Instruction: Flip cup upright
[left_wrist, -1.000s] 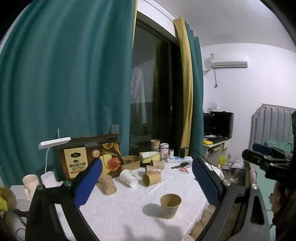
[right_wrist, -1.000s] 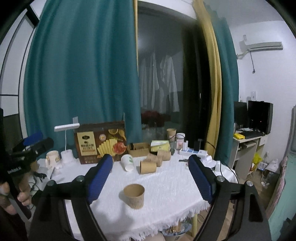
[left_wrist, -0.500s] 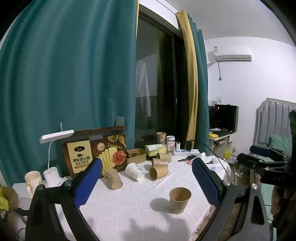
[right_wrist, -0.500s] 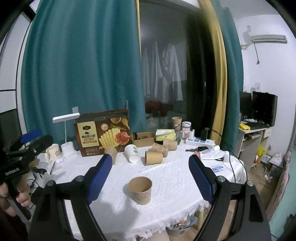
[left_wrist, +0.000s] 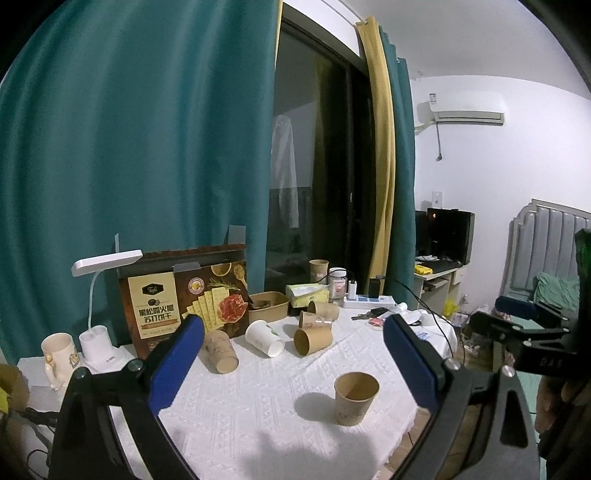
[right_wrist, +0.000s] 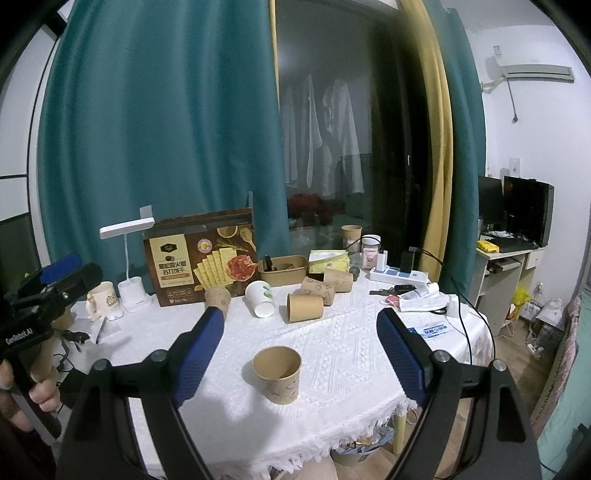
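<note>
A dim room with teal curtains (right_wrist: 166, 129) drawn beside a dark window backs a table (right_wrist: 343, 347) under a white, textured cloth. Along the table's far edge stands a large cracker box (right_wrist: 201, 256), with a white desk lamp (right_wrist: 127, 236) and a mug (left_wrist: 59, 349) toward the far left corner, and a power strip (right_wrist: 397, 275) and keys toward the far right. In front of the box, several paper cups lie tipped on their sides in a loose cluster: a brown cup (right_wrist: 304, 307) with its mouth turned toward the near edge, a white cup (right_wrist: 260, 298) just beside it, and a printed one (left_wrist: 219, 350) further left. One brown paper cup (right_wrist: 277, 373) already stands upright, alone near the near edge, well apart from the cluster. Both claws are spread wide with nothing between the pads: the left claw (left_wrist: 291, 363) and the right claw (right_wrist: 299, 354) hang above the near edge, neither touching a cup. The tipped cups look very light, thin-walled and easy to crush, and likely to roll or skid on the cloth when nudged. A gentle pinch across the sidewall near the middle, or over the stiffer rolled rim, seems the safest hold, with only light pressure. Each is a short tapered cylinder, plain kraft brown or faintly patterned, paler inside.
</note>
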